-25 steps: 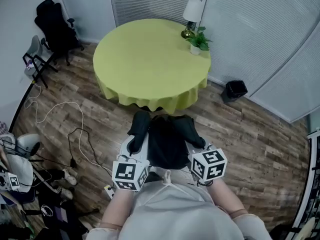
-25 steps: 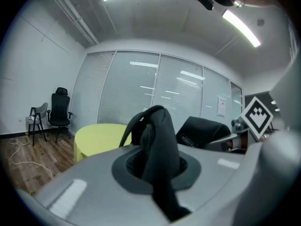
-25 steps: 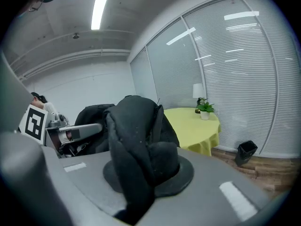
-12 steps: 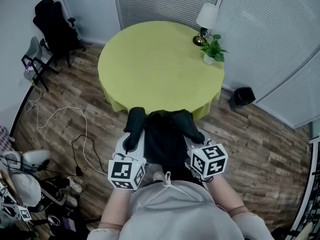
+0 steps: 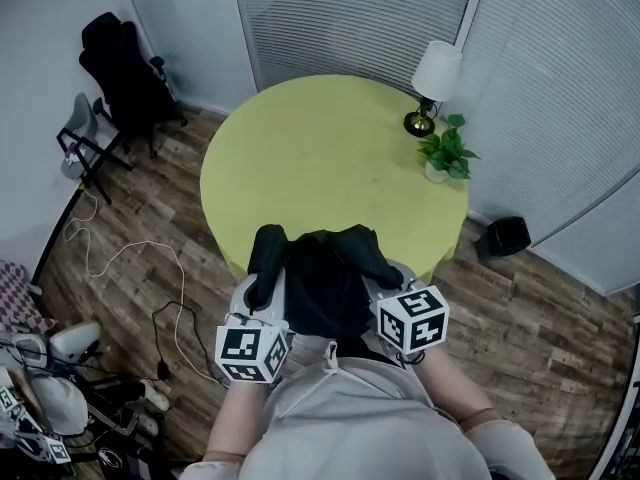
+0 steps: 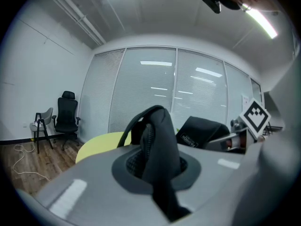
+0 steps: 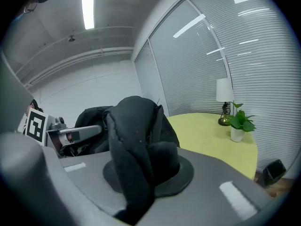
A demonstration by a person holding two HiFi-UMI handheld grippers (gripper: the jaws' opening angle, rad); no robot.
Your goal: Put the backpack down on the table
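A black backpack (image 5: 322,286) hangs between my two grippers at the near edge of the round table (image 5: 320,158) with its yellow-green cloth. My left gripper (image 5: 262,290) is shut on one padded shoulder strap (image 6: 157,149), which stands up out of the jaws. My right gripper (image 5: 385,276) is shut on the other strap (image 7: 134,149). In the right gripper view the bag's body (image 7: 91,126) shows to the left, and the tabletop (image 7: 211,135) lies just beyond. The bag's lower part is hidden behind my arms.
A white lamp (image 5: 435,78) and a small potted plant (image 5: 445,155) stand at the table's far right. A black office chair (image 5: 125,73) and a folding chair (image 5: 85,143) stand at left. Cables (image 5: 120,258) lie on the wood floor. A black bin (image 5: 508,236) sits at right.
Both grippers have carried the backpack forward, from well short of the table to its near edge. The grips on the straps have not changed.
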